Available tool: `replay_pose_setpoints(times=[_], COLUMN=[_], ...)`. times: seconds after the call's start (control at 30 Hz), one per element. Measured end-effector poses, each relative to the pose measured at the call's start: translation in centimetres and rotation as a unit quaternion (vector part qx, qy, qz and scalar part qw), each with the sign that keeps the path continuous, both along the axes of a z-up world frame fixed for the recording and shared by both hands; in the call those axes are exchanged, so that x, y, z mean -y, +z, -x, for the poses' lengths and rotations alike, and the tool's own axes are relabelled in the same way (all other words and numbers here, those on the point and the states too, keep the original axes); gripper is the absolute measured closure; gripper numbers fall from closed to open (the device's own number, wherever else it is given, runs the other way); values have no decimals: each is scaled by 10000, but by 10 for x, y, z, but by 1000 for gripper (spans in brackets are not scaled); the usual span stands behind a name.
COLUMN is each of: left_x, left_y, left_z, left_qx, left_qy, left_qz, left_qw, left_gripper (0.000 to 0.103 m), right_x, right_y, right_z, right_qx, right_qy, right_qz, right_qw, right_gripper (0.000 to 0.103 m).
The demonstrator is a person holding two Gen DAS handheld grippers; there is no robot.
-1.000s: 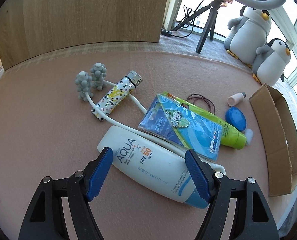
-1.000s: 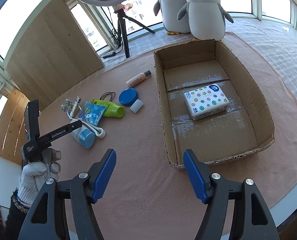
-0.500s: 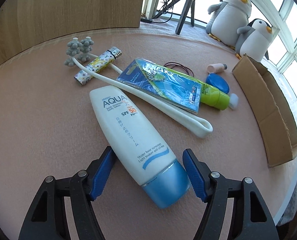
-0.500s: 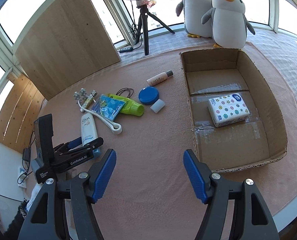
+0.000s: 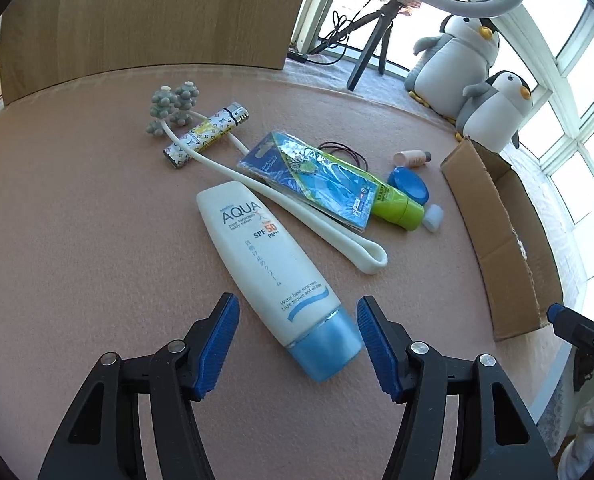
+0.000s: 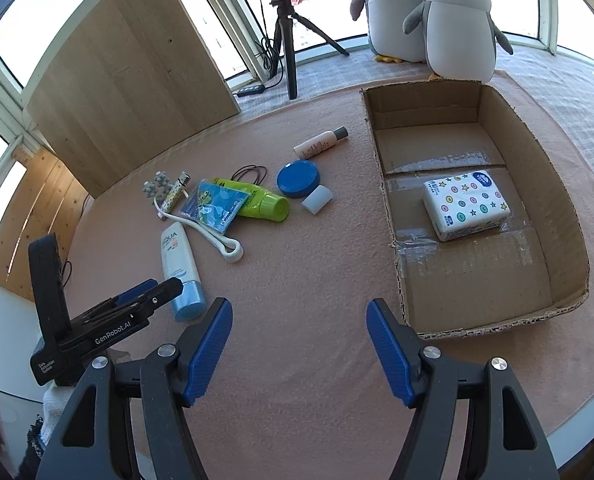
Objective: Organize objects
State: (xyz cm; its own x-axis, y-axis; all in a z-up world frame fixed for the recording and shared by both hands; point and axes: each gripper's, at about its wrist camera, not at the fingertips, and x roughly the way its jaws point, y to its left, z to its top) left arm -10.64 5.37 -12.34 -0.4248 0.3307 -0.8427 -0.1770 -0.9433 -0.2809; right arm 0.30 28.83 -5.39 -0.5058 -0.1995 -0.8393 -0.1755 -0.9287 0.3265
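Observation:
A white sunscreen tube (image 5: 265, 256) with a blue cap (image 5: 325, 346) lies flat on the pink tabletop. My left gripper (image 5: 297, 340) is open, its blue pads either side of the cap end without touching it. The same tube (image 6: 179, 262) shows in the right wrist view with the left gripper (image 6: 149, 292) at its cap. My right gripper (image 6: 299, 350) is open over bare table, holding nothing. A cardboard box (image 6: 393, 216) to the right holds a tissue pack (image 6: 467, 204).
Beyond the tube lie a white massage roller (image 5: 297, 216), a patterned lighter (image 5: 207, 134), a blue packet (image 5: 309, 178), a green tube (image 5: 401, 208), a blue lid (image 5: 409, 186) and a small bottle (image 5: 411, 158). Two plush penguins (image 6: 453, 20) and a tripod (image 6: 287, 40) stand behind.
My left gripper has drawn back along the sunscreen tube, from its middle to the blue cap end. The right gripper's view has swung left and slightly closer to the table.

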Motion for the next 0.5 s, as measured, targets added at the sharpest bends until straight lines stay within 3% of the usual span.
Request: replay_pose_setpoints(times=[0.27,0.5], left_x=[12,6], left_y=[-15,-26], left_z=[65,55], left_qx=[430,459], left_qy=[351,181], left_qz=[197,97], left_qw=[9983,9987], left_gripper=[38,60], right_x=[-4,-22], right_y=[1,0], right_z=[-11,-22], right_qx=[20,25], right_qy=[-40,-273], right_qz=[-30,-24], right_qw=[10000,9996], right_gripper=[37,37])
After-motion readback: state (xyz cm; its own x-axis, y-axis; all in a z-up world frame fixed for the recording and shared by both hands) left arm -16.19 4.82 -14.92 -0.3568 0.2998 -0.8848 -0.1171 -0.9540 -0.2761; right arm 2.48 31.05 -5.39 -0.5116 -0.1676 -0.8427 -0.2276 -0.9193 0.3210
